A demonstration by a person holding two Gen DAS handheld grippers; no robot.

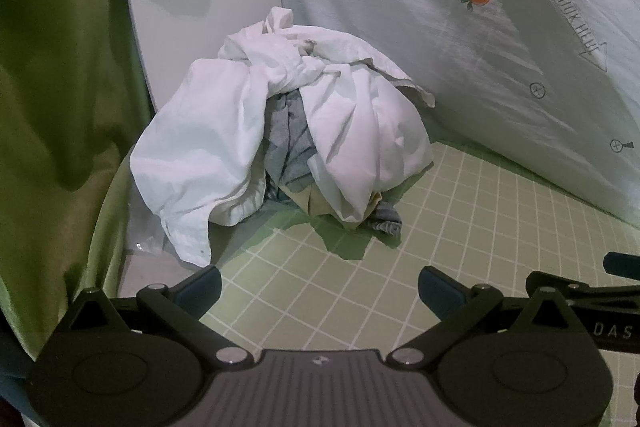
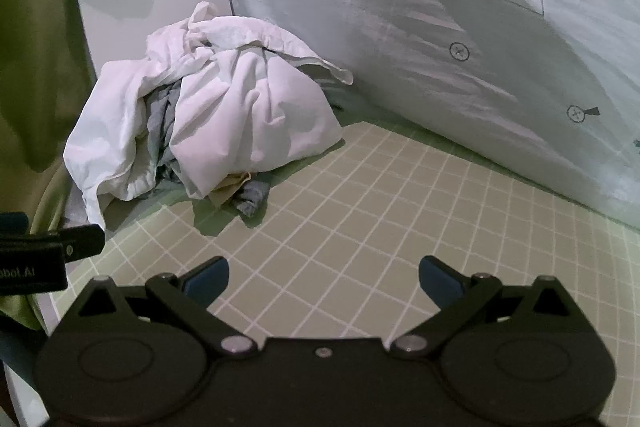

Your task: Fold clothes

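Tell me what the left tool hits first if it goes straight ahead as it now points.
Probably the pile of clothes, white shirt first; only bare green grid sheet lies before it. Depth is uncertain.

Looking like someone's bedroom, honestly. A green grid-checked bedsheet (image 2: 360, 195) is covering the surface, a big pale duvet (image 2: 420, 39) printed with a carrot and "LOOK HERE" is bunching up along the back, and a pile of laundry (image 1: 276, 131) is sitting in the corner.

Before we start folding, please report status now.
Left gripper open, empty. Right gripper open, empty. Clothes pile unfolded, untouched. Grid mat between, nothing blocking.
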